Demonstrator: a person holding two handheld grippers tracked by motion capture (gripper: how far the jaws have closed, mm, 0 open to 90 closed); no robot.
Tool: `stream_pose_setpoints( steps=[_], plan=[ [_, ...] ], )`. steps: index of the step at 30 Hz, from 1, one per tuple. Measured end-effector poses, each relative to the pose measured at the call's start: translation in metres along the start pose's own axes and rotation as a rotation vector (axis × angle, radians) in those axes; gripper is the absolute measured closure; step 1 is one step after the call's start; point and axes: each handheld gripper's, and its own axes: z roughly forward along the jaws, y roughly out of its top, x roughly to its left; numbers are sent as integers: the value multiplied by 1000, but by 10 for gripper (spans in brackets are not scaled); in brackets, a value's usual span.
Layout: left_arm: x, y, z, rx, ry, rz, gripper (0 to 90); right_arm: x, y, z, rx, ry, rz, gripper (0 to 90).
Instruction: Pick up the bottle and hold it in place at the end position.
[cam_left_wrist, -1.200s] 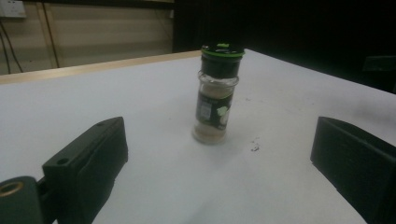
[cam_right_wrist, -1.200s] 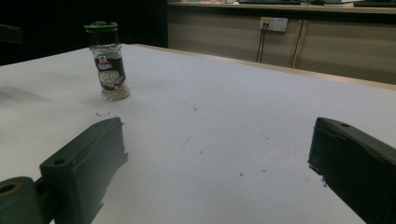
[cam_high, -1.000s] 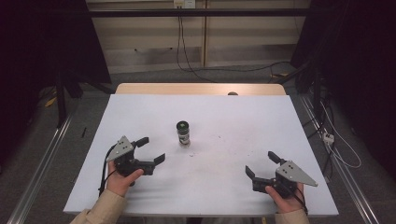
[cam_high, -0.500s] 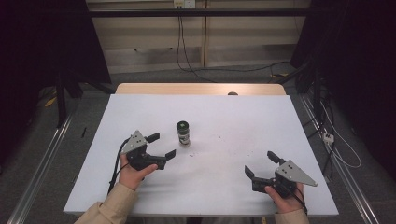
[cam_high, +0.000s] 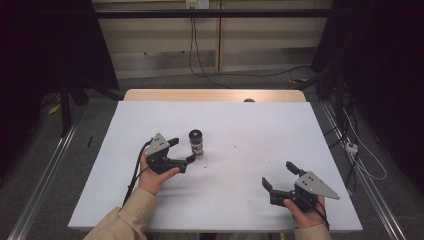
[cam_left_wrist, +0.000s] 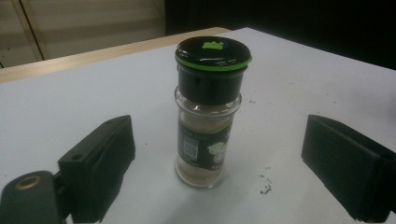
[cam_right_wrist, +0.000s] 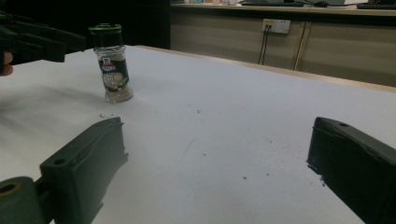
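A glass spice jar (cam_high: 196, 143) with a black, green-rimmed lid stands upright on the white table (cam_high: 250, 125). My left gripper (cam_high: 183, 150) has come up to it from the left. In the left gripper view the jar (cam_left_wrist: 208, 116) stands in the gap between the two black pads (cam_left_wrist: 109, 156), with room on both sides. Those jaws have just been closing a little and touch nothing. My right gripper (cam_high: 278, 174) rests open near the front right, nothing between its fingers. The right gripper view has the jar (cam_right_wrist: 112, 65) far off at the left.
Small dark specks (cam_high: 240, 161) dot the table right of the jar. The table's wooden far edge (cam_high: 215, 95) lies behind the white top. Cables (cam_high: 350, 145) trail on the floor to the right. A metal rail (cam_high: 45, 175) runs along the left.
My left hand has carried its gripper to the right, from well left of the jar up to it. The right gripper has stayed where it was.
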Motion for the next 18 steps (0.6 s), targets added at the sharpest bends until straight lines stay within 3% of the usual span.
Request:
stream_pose_setpoints(
  steps=[11, 18],
  plan=[
    [5, 4, 19, 47, 28, 8, 161, 0, 0, 0, 0, 5, -3, 34],
    [5, 4, 30, 71, 18, 12, 212, 0, 0, 0, 0, 8, -3, 35]
  ],
)
